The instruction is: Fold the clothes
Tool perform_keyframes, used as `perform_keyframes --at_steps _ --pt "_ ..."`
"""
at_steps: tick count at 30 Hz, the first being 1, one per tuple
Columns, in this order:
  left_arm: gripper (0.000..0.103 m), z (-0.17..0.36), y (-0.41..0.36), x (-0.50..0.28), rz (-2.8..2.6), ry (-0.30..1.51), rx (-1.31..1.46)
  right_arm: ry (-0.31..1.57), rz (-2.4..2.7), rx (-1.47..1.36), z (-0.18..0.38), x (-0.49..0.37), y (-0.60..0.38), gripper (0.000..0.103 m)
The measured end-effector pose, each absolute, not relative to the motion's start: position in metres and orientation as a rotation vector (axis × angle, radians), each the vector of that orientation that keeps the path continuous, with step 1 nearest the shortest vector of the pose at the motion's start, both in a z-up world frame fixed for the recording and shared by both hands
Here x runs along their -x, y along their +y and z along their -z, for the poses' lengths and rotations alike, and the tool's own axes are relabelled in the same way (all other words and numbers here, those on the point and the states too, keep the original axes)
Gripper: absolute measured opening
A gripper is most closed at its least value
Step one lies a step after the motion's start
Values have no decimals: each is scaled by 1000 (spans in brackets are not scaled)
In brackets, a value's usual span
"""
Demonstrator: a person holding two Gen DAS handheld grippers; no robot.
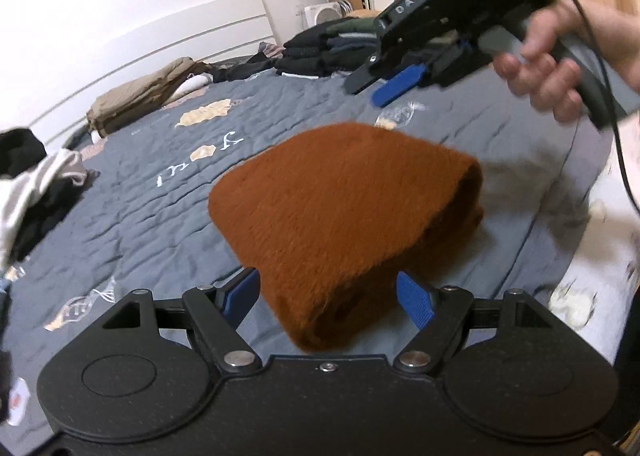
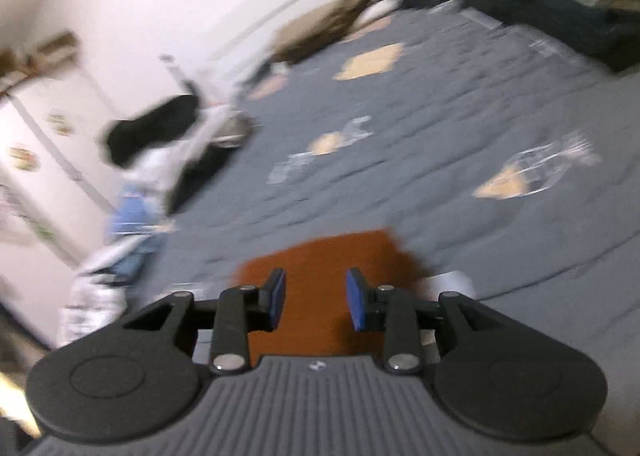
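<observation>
A folded rust-brown fuzzy garment (image 1: 344, 208) lies in a thick bundle on the grey quilted bed (image 1: 160, 196). Its near end reaches between the fingers of my left gripper (image 1: 330, 296). That gripper stands wide open, one blue pad on each side of the cloth. My right gripper (image 1: 366, 92), held by a hand (image 1: 548, 68), hovers above and beyond the garment with nothing in it. In the blurred right wrist view the right gripper (image 2: 316, 296) is open above the brown garment (image 2: 320, 256).
A stack of folded dark clothes (image 1: 332, 44) sits at the far side of the bed, with a tan garment (image 1: 148, 96) to its left. Unfolded black and white clothes (image 1: 36, 184) are heaped on the left edge. A cable (image 1: 616, 128) hangs from the right gripper.
</observation>
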State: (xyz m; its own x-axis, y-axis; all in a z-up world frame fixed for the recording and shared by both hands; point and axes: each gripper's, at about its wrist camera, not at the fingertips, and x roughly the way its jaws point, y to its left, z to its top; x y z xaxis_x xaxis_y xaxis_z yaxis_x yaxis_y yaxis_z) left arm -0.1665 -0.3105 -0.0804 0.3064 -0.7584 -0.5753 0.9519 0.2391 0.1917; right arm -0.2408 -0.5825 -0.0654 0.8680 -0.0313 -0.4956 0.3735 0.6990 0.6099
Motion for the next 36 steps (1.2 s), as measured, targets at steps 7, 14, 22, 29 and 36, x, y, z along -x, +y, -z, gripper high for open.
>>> perform_keyframes --at_steps 7,14,22,29,36 --pt "74 65 -305 140 1155 446 -406 636 148 -822 101 227 -576 32" --pt "74 50 -290 100 1114 588 -110 597 153 -891 107 251 -585 32" --pt "74 53 -297 104 1163 643 -47 637 48 -845 97 257 -556 32" --pt "74 54 -296 102 1156 662 -33 640 41 -849 101 262 -558 30" --pt "74 52 -294 98 1143 669 -11 706 34 -790 107 255 -550 33"
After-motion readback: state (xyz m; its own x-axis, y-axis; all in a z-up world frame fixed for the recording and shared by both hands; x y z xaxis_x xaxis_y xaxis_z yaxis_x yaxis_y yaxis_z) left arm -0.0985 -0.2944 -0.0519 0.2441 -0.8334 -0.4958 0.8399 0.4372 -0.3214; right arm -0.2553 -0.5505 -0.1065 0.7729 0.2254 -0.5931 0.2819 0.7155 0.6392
